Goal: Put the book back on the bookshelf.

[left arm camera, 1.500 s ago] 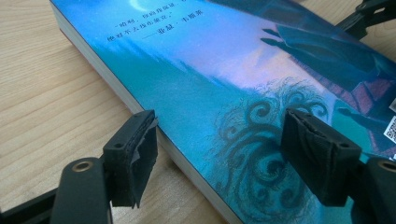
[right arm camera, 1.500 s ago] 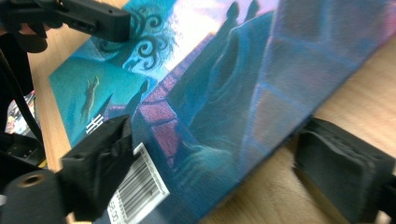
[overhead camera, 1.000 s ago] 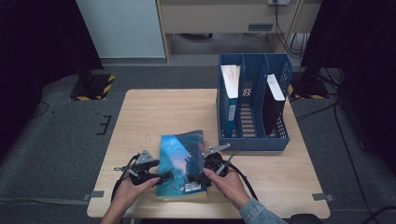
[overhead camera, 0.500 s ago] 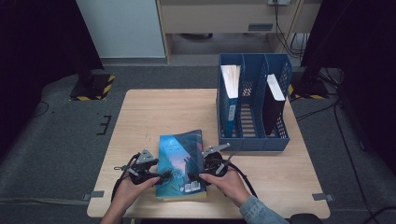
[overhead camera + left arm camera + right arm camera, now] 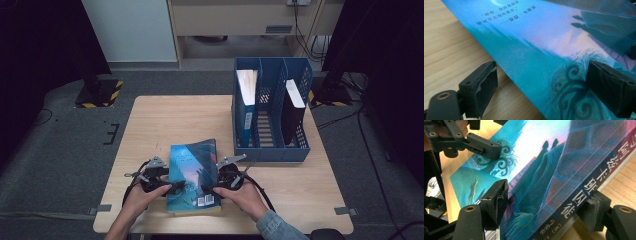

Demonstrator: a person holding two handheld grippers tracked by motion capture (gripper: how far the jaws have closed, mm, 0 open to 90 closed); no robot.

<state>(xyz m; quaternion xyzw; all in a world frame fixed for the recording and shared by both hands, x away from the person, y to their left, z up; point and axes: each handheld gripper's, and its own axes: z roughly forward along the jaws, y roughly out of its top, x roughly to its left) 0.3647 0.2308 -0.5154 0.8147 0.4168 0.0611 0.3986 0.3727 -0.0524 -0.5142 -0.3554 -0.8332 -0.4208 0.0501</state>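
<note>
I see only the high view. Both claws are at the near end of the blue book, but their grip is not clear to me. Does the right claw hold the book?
Observer: It seems so. In the right gripper view the right claw straddles the spine side of the book, with one pad on the cover and the other at the lower edge. Its jaws have just been closing.
Operator: And the left claw?
Observer: The left claw is open and its jaws have just been opening. One pad is on the table beside the book, the other is over the cover.
Operator: Is anything printed on the spine?
Observer: Yes, light Chinese characters on a dark spine.
</note>
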